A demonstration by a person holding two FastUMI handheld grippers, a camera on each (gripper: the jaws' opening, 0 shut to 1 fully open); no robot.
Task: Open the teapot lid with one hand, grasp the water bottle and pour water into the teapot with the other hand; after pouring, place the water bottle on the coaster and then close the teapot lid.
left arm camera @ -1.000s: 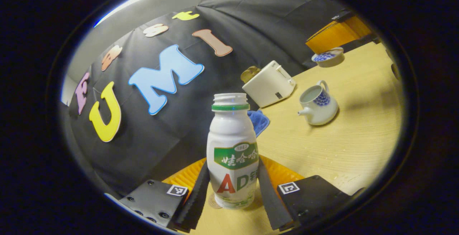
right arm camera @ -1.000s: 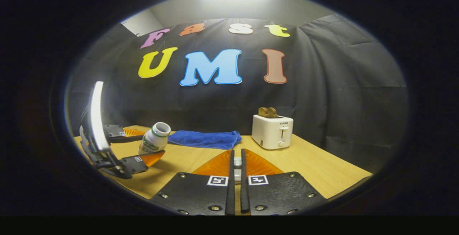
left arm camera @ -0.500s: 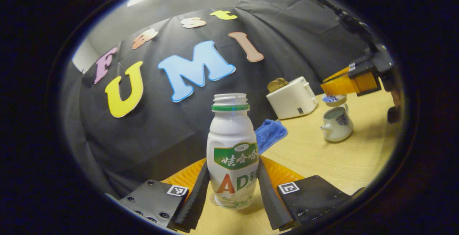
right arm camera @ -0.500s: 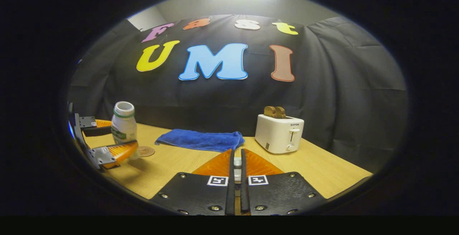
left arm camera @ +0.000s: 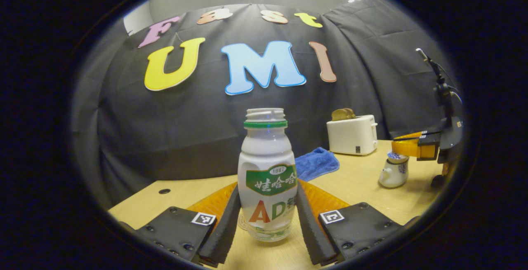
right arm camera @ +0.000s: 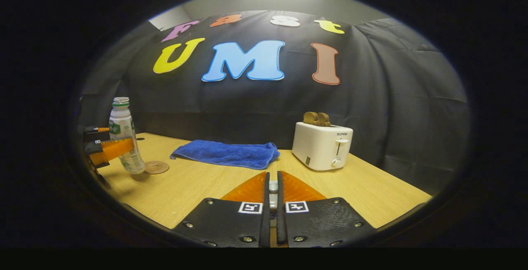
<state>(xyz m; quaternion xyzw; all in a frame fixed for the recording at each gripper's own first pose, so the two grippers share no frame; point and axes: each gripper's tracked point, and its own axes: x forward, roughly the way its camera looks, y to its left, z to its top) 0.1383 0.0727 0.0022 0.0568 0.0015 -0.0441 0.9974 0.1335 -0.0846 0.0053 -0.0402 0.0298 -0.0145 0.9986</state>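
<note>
A white water bottle (left arm camera: 267, 167) with a green label and no cap stands upright between the fingers of my left gripper (left arm camera: 267, 189), which is shut on it. Its base is at the table, touching or just left of the round coaster (right arm camera: 156, 167). In the right gripper view the same bottle (right arm camera: 121, 136) shows far left. The white teapot (left arm camera: 392, 173) sits far right in the left gripper view. Just over its mouth is the lid (left arm camera: 398, 155), held by my right gripper (left arm camera: 406, 146). My right gripper (right arm camera: 273, 175) is shut on the lid's small white knob (right arm camera: 272, 187).
A white toaster (right arm camera: 324, 146) with bread in it stands at the back of the wooden table (right arm camera: 198, 187). A folded blue towel (right arm camera: 227, 154) lies between toaster and coaster. The black cloth wall closes the back.
The left gripper swung the bottle back upright, carried it away from the teapot and lowered it to the table by the coaster. The right gripper still holds the lid.
</note>
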